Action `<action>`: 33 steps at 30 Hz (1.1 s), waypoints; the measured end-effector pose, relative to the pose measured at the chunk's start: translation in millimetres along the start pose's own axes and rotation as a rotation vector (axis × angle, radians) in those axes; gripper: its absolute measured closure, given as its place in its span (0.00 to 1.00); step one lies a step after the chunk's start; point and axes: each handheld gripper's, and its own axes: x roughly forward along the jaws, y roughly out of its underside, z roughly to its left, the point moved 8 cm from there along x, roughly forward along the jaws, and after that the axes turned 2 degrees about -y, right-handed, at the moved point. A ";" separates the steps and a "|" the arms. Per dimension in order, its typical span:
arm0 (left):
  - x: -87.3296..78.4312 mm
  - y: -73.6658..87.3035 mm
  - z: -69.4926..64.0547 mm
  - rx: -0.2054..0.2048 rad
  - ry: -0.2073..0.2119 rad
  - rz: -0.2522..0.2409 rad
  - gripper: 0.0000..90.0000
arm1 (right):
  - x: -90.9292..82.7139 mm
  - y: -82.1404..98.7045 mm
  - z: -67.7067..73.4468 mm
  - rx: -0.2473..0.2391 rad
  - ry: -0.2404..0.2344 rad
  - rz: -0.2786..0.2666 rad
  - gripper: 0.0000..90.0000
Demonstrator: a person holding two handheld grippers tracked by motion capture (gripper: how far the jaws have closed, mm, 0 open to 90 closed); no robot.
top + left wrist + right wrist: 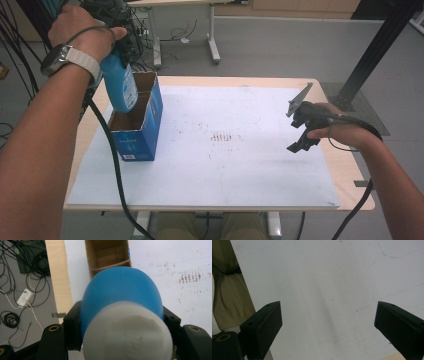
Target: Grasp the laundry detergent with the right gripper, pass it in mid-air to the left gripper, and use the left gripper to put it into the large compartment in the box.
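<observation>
While clamped in the left gripper, blue bottle hangs white cap uppermost, base already dipping toward the open top of the blue cardboard box at the left end of the white table mat. Seen along the jaws in the left gripper view: white cap nearest, blue shoulder pinched on both sides by the black pads, brown box interior directly beyond the bottle's far end. Long axis close to upright, leaning slightly, so roughly in line with the box opening and needing mostly a straight descent. Judged from the divider visible inside the box, aimed at the nearer compartment, though not certain. Base appears at or just inside the rim; contact with a wall cannot be told. Right gripper idle well apart over the mat's right side, jaws spread wide with nothing between them, far from both bottle and box. Left hand therefore the one doing the work.
</observation>
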 end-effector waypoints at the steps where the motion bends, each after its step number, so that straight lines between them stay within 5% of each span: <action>1: 0.0 0.0 0.0 0.000 0.000 0.000 0.42 | 0.0 0.0 0.0 0.000 0.000 0.000 0.09; 33: 41.2 2.2 0.9 0.001 0.009 0.017 0.42 | 4.5 4.3 0.9 0.021 -0.007 0.009 0.09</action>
